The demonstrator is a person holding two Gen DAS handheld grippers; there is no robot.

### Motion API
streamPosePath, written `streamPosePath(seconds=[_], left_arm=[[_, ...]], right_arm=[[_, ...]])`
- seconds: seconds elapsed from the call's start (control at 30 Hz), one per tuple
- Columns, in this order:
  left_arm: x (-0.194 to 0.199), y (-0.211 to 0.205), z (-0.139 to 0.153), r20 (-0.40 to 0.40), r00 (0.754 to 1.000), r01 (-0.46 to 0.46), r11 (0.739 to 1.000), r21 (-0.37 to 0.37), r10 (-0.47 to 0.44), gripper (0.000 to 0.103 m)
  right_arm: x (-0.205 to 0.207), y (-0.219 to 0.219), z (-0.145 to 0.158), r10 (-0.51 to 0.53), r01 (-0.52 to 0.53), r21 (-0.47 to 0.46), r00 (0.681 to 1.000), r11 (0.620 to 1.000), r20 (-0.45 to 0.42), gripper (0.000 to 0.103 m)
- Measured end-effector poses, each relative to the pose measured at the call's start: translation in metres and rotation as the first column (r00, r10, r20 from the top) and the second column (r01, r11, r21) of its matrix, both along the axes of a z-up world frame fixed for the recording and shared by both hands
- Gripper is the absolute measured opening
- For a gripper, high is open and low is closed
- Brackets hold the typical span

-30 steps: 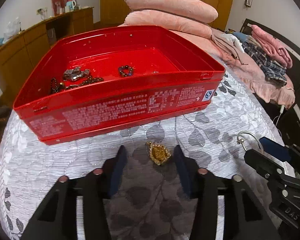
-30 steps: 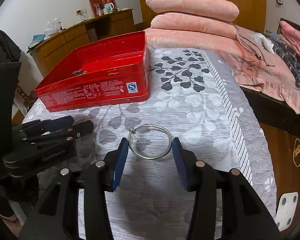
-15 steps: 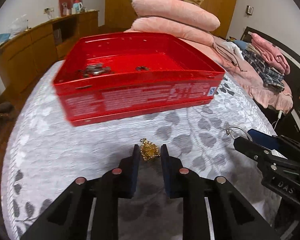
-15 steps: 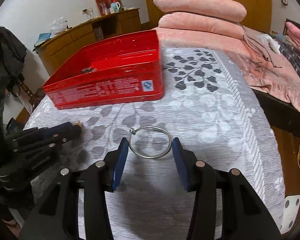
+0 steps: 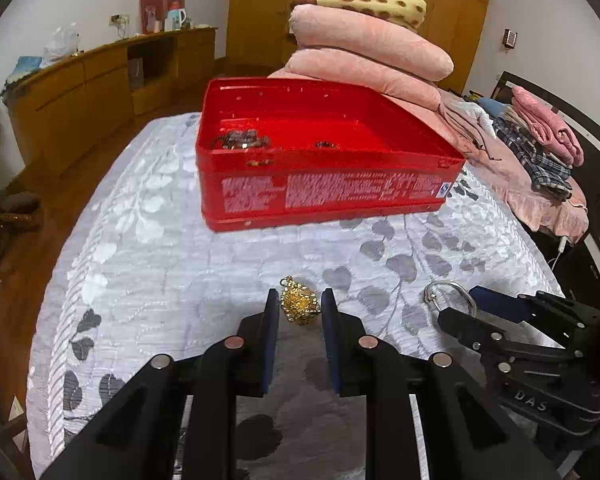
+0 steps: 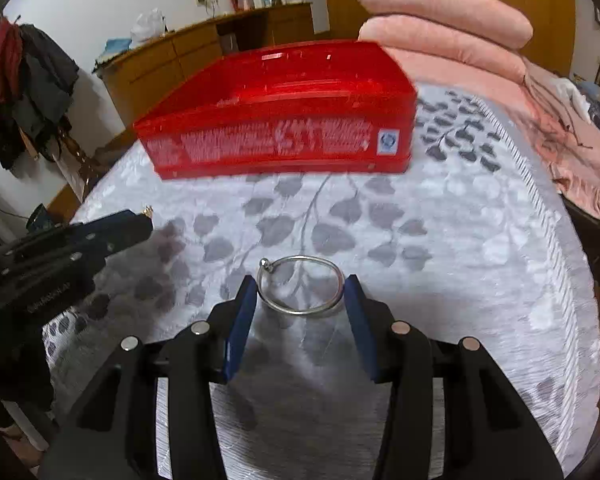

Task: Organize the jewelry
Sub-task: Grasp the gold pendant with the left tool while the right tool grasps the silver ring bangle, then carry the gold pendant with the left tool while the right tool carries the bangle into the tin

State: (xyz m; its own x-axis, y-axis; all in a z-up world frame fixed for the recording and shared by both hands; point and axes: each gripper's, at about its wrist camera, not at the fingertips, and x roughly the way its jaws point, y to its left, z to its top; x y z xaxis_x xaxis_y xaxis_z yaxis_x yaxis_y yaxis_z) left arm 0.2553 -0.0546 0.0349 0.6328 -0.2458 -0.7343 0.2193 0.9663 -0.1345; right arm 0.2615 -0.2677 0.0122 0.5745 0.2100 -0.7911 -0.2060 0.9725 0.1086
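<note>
A red tin [image 5: 328, 196] stands open on the leaf-patterned bedspread [image 5: 148, 264], with several pieces of jewelry [image 5: 240, 140] in its far left corner. My left gripper [image 5: 300, 300] is shut on a gold filigree pendant [image 5: 300, 307], its blue pads pressing both sides, well in front of the tin. To its right, my right gripper [image 6: 300, 280] is shut on a thin silver bangle [image 6: 296, 312], the pads touching its left and right edges. The left wrist view shows that right gripper [image 5: 458, 304] with the bangle [image 5: 446, 285] sticking out. From the right wrist view the red tin [image 6: 276, 144] lies straight ahead.
Stacked pink pillows [image 5: 364, 48] rise behind the tin. Folded clothes [image 5: 540, 148] lie on the bed's right side. A wooden sideboard [image 5: 80, 96] runs along the left wall. The bedspread drops off at its left edge [image 5: 56, 280] and right edge [image 6: 572, 280].
My left gripper's jaws closed onto the gold pendant and drew back from the tin. The right gripper kept the bangle and swung so the tin now sits ahead of it.
</note>
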Motion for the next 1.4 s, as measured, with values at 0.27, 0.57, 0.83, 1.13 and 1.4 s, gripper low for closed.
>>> streamPosePath(seconds=[0.27,0.57,0.83,1.13,1.4], left_arm=[[-0.005,0.008,-0.002,-0.006,1.000,-0.006,1.000,-0.019,0.005,0.021],[-0.006,0.011,0.002,0.002,1.000,0.002,0.999,-0.033,-0.002,0.021],[-0.002,0.013,0.022,0.053,0.999,-0.004,0.999,-0.044,0.006,0.021],[0.017,0.010,0.048,0.109,0.994,-0.014,0.999,-0.043,0.019,0.021],[0.043,0.005,0.059,0.118,0.993,-0.023,0.999,-0.037,0.027,0.021]], right_arm=[[-0.001,0.017,-0.004,0.017,-0.016,-0.089,1.000,0.996,0.006,0.051],[-0.002,0.013,0.004,0.005,-0.003,-0.087,1.000,0.996,0.023,0.044],[-0.005,0.014,0.035,0.012,-0.004,-0.083,0.995,0.997,0.097,0.044],[0.012,0.013,0.064,0.012,-0.001,-0.068,0.988,0.998,0.155,0.044],[0.040,0.018,0.085,0.013,-0.005,-0.045,0.983,0.999,0.185,0.044]])
